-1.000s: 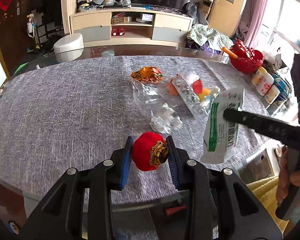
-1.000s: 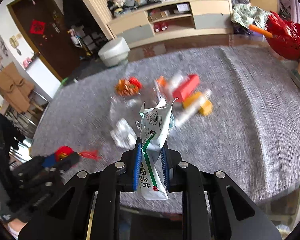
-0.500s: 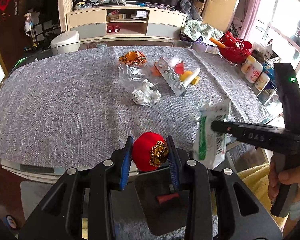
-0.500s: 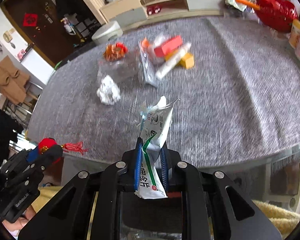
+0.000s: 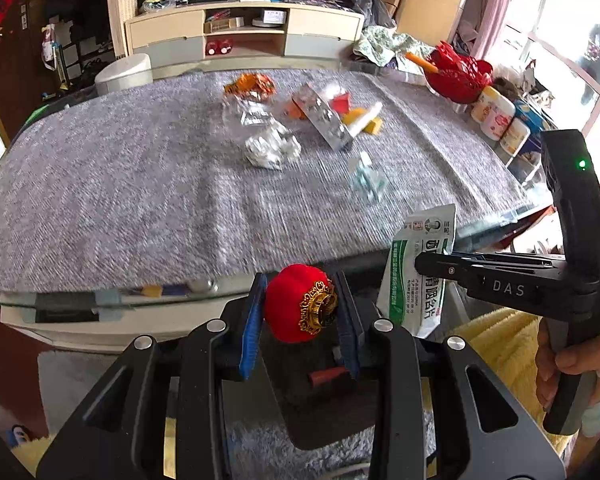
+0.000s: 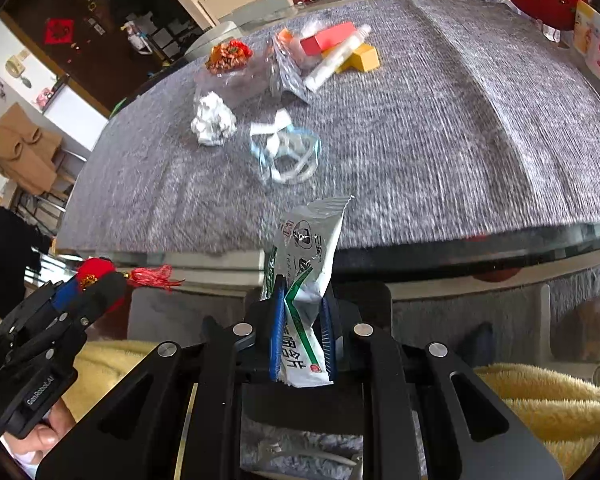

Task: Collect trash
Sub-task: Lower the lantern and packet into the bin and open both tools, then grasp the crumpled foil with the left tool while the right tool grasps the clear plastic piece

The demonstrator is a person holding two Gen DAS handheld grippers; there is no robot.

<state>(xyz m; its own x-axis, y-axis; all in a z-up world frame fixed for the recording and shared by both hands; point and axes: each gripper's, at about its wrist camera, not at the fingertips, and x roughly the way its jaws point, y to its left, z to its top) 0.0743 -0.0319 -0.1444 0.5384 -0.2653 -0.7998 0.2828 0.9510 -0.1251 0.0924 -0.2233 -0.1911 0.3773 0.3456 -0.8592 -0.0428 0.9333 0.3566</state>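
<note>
My left gripper [image 5: 302, 316] is shut on a small red lantern ornament [image 5: 292, 306] with a gold cap; its red tassel [image 6: 154, 276] trails off it in the right wrist view. A white and green sachet [image 6: 306, 280] stands upright in my right gripper [image 6: 302, 336], which is shut on it; the sachet [image 5: 420, 268] also shows in the left wrist view. Both grippers hang past the near edge of the table [image 5: 100, 200], above a dark bin [image 5: 328, 408] on the floor. On the cloth lie crumpled foil [image 5: 270, 148], a clear wrapper [image 6: 288, 156], an orange wrapper [image 5: 250, 84] and a blister pack [image 5: 326, 122].
A red basket [image 5: 458, 72] and white jars [image 5: 496, 112] stand at the table's right end. Yellow towelling [image 6: 540, 396] lies on both sides of the bin. A cabinet [image 5: 244, 36] and a white stool [image 5: 124, 72] stand beyond the table.
Both grippers have drawn back from over the table to beyond its near edge and sunk lower, each keeping its item. The bin now shows beneath them.
</note>
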